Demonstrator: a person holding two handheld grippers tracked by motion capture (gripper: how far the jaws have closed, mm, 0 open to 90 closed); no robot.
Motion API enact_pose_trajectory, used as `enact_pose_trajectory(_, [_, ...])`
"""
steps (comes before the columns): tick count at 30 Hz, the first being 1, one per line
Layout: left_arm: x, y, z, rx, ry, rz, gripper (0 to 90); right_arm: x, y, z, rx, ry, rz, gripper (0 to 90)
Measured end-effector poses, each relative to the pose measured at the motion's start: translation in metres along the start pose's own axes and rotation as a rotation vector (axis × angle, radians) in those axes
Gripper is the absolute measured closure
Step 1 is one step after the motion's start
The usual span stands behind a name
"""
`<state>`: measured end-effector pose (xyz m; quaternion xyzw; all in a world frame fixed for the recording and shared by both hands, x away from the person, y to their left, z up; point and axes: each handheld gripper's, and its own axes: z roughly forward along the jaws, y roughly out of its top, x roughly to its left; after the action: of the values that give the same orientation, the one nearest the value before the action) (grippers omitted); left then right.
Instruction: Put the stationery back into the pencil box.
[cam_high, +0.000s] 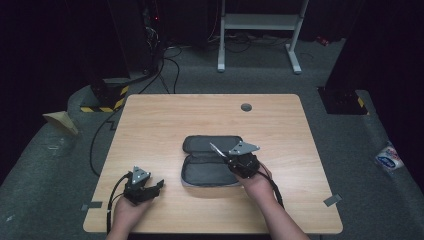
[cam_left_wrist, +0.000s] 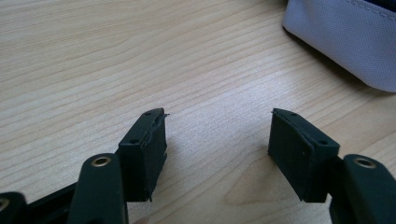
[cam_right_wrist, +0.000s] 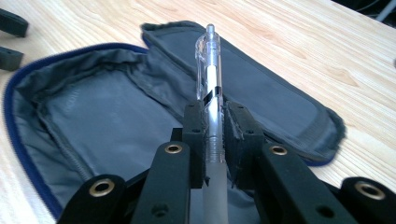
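**One Pen Held Over the Open Case**

Pinched tight in the right gripper (cam_right_wrist: 214, 140): a see-through pen (cam_right_wrist: 209, 79), squeezed near its middle between the two black pads, tip end hidden down by the hand, clicker end poking up and out. Held just above the open pencil case (cam_right_wrist: 93, 116), over its grey inside. Seen from the high view too, with the right gripper (cam_high: 226, 156) over the middle of the pencil case (cam_high: 205, 172) on the wooden table (cam_high: 150, 120).

Probably light, hard and smooth, so likely to slip or swing if pinched at one end. Best held about the middle, as now. Could crack if squeezed too hard, being thin plastic.

Soft and floppy case, likely to slide if pushed. Flat and wide open, so easy to drop the pen in.

Spread wide with nothing between: the left gripper (cam_left_wrist: 217, 140), low over bare wood, near the case's pale outer edge (cam_left_wrist: 345, 37).
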<state>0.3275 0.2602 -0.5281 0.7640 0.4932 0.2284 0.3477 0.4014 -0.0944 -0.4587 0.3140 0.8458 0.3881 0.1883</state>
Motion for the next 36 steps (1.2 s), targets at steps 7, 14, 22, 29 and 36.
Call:
enact_pose_trajectory(7, [0.000,0.000,0.000,0.001,-0.001,0.000,36.8,0.012,0.009,0.005,-0.006,0.043,-0.025,78.5])
enact_pose_trajectory(14, [0.000,0.000,0.000,0.000,-0.001,0.000,36.7,0.022,0.014,0.010,-0.006,0.067,-0.049,78.5])
enact_pose_trajectory(22, [0.000,0.000,0.000,0.000,-0.003,0.000,36.7,0.026,0.014,0.013,0.012,0.084,-0.075,78.5])
enact_pose_trajectory(29, [0.000,0.000,0.000,0.000,-0.005,0.003,36.6,0.029,0.012,0.015,0.021,0.096,-0.085,78.5])
enact_pose_trajectory(36, [0.000,0.000,0.000,0.000,-0.006,0.007,36.6,0.034,0.006,0.021,0.049,0.120,-0.096,78.5])
